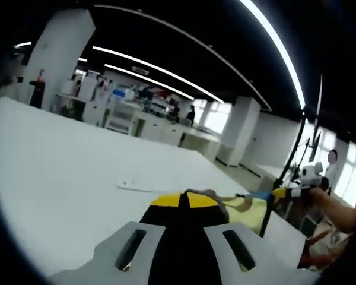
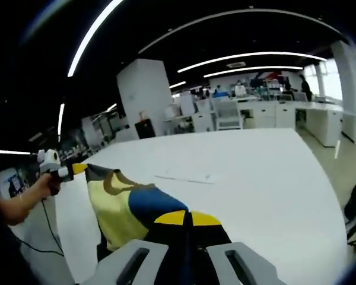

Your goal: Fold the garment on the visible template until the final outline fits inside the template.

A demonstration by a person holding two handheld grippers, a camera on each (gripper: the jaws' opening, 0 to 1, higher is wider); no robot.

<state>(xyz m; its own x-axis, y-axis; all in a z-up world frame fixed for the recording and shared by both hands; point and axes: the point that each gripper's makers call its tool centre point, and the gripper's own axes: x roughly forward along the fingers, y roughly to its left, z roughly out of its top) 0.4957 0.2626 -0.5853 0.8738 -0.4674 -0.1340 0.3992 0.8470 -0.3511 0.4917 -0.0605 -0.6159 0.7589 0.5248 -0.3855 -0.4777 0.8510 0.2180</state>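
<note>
Your left gripper point(image 1: 184, 202) and right gripper point(image 2: 187, 218) are each clamped on the yellow-and-blue fabric garment point(image 2: 127, 208), stretched between them above the white table point(image 2: 255, 178).

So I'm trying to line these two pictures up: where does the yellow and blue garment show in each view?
Left gripper view: the garment lies low, right of centre, stretched between this view's own jaws and the right gripper.
Right gripper view: it hangs low and left of centre, running from the left gripper to this view's jaws.
Shared landmark: the flat white template on the white table.
</note>
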